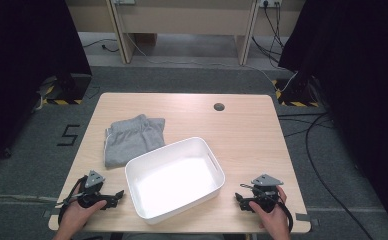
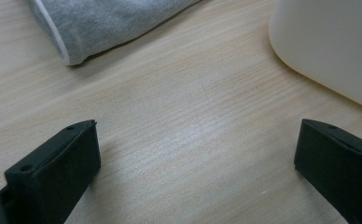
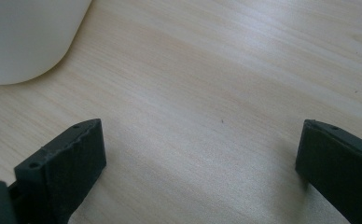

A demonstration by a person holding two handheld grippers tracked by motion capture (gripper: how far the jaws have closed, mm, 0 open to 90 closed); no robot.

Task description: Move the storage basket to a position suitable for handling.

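Observation:
A folded grey garment (image 1: pixel 132 139) lies on the left half of the wooden table (image 1: pixel 242 130); its white-edged hem (image 2: pixel 60 44) appears at the top left of the left gripper view. A white plastic bin (image 1: pixel 174 177) stands empty near the front middle, its wall (image 2: pixel 328 42) at the upper right of the left gripper view and its corner (image 3: pixel 25 37) at the upper left of the right gripper view. My left gripper (image 1: pixel 116 196) rests by the bin's left side, open, nothing between its jaws (image 2: pixel 195 154). My right gripper (image 1: pixel 240 199) sits right of the bin, open and empty (image 3: pixel 202 154).
A round cable hole (image 1: pixel 219 106) sits near the table's far edge. Cables run over the grey floor to the right. Black curtains hang on both sides, and a wooden bench frame stands behind the table.

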